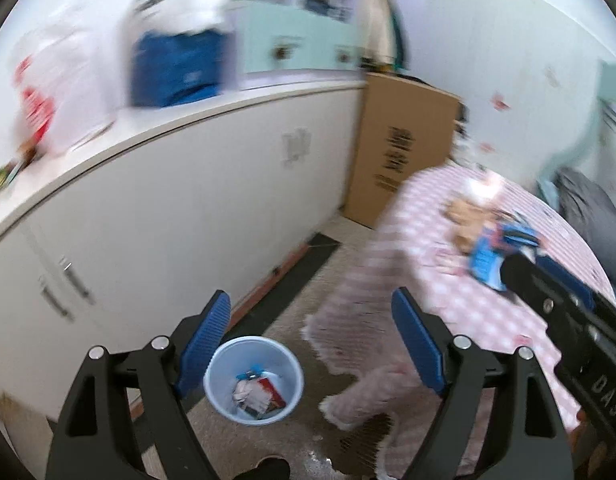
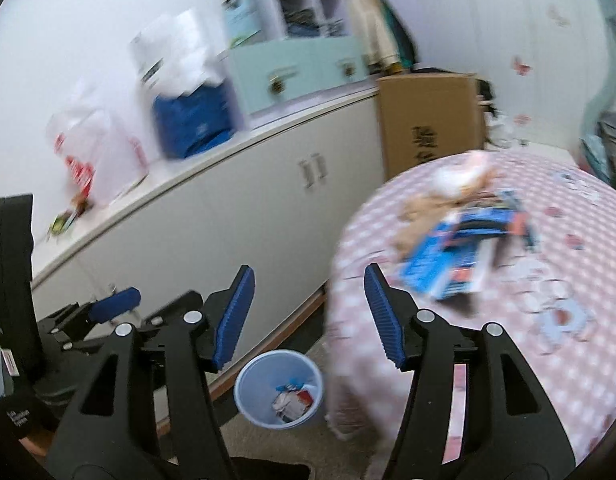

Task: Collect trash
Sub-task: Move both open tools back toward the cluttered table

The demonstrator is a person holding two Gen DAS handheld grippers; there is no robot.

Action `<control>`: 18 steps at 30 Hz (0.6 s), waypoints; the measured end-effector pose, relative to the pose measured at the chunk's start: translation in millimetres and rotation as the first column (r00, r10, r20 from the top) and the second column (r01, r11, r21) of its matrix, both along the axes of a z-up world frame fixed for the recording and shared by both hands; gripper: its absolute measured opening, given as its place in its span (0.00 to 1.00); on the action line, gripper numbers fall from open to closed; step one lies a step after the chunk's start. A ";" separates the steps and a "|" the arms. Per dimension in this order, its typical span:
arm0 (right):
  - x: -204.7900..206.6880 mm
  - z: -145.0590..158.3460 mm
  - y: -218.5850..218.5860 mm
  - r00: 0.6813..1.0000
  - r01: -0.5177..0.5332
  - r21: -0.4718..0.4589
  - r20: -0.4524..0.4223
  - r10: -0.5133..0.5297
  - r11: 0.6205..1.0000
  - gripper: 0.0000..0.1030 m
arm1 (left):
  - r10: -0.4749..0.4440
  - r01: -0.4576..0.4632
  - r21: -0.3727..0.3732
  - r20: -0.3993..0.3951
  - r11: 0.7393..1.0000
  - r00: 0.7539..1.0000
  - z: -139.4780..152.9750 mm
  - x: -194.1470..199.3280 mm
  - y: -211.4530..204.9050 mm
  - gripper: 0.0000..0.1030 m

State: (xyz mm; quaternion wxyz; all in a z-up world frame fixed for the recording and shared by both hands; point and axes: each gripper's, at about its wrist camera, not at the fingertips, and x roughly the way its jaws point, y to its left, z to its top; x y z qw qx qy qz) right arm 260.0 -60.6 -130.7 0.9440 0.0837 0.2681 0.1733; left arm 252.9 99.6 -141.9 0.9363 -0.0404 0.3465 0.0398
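Evidently the next pickup called for reaching past the bin to the blue wrapper lying in the litter pile on the pink checked surface, up and right of the bin. Both the left claw and the right claw hung above the bin, jaws apart, empty.

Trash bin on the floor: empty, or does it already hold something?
Partly filled. The light blue trash bin stands upright, with crumpled wrappers lying at its bottom.
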 end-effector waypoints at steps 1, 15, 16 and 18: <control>0.6 1.9 -16.7 1.000 0.031 0.011 0.002 -0.031 0.999 0.55 | -0.029 0.029 0.008 -0.001 1.000 1.000 1.8 3.0 -12.6 0.79; 16.2 -17.9 -172.9 0.945 0.322 0.039 -0.072 -0.319 0.946 0.57 | -0.367 0.375 0.180 -0.078 0.910 0.927 -0.2 57.4 -193.6 0.79; 18.6 -20.9 -180.6 0.941 0.332 0.039 -0.083 -0.328 0.943 0.57 | -0.373 0.382 0.186 -0.084 0.905 0.924 -1.9 60.7 -200.2 0.79; 24.9 -26.9 -193.8 0.935 0.345 0.035 -0.105 -0.340 0.938 0.57 | -0.390 0.402 0.206 -0.099 0.892 0.916 -7.9 72.2 -216.9 0.79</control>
